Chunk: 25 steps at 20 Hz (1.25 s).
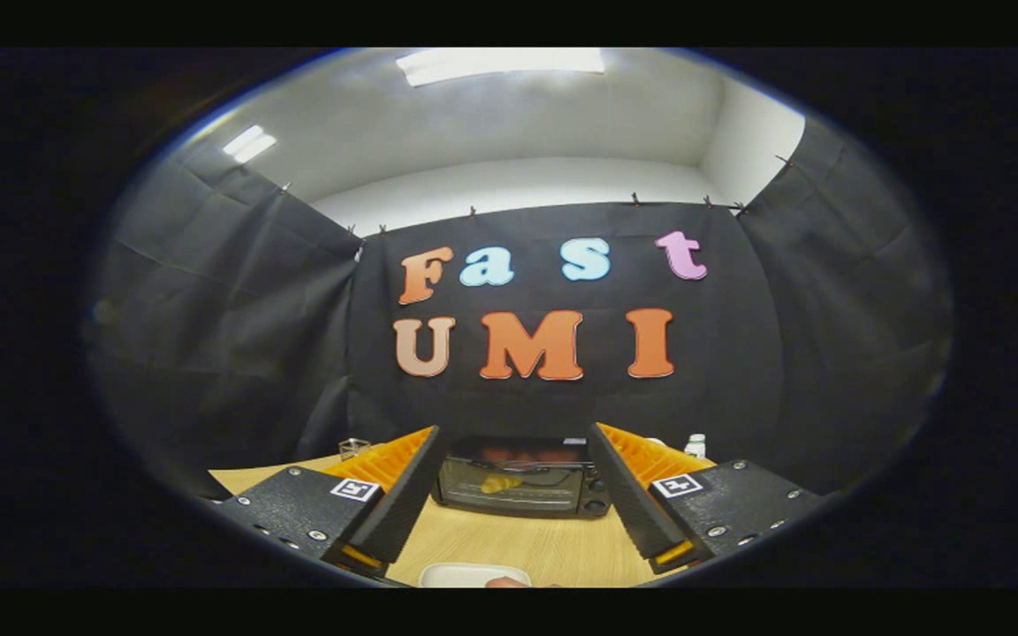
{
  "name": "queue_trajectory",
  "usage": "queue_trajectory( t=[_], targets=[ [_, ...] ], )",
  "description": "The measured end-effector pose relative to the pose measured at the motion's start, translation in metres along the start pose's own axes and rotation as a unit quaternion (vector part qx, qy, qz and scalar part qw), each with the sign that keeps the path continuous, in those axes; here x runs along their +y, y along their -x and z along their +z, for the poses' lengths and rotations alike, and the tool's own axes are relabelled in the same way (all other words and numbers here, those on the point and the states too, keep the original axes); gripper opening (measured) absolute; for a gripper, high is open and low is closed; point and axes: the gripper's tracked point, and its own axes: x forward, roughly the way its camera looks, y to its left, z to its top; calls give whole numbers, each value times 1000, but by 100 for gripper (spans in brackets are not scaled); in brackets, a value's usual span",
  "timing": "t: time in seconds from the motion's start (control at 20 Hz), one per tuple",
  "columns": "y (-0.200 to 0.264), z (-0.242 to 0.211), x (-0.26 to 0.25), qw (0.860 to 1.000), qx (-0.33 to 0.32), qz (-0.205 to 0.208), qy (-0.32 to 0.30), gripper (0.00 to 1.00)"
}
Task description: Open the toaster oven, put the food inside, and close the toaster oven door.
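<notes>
A black toaster oven [522, 477] stands on the wooden table [527, 548], beyond my fingers and framed between them. Its glass door [509, 481] is closed, with a yellowish shape showing through or reflected in it. Knobs [596, 495] sit on its right side. My gripper [516, 446] is open, fingers wide apart with nothing between them, held well back from the oven. Just below the fingers, at the near table edge, lies a white plate [460, 576] with a small pinkish piece of food [505, 582] barely showing on it.
A small wire or glass item [354, 448] stands behind the left finger on the table's far left. A small white bottle [695, 445] stands behind the right finger. Black cloth walls close in the booth on three sides.
</notes>
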Motion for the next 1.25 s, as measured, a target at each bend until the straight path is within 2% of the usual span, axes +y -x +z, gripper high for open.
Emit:
queue_trajectory(
  t=[0.35,0.6,0.95,1.25],
  targets=[
    [16,11,3,1000,1,-9,-18,96],
    [27,18,11,1000,-2,-11,-6,96],
    [41,13,13,999,2,-30,16,97],
    [44,5,17,1000,17,-23,-3,97]
  ],
)
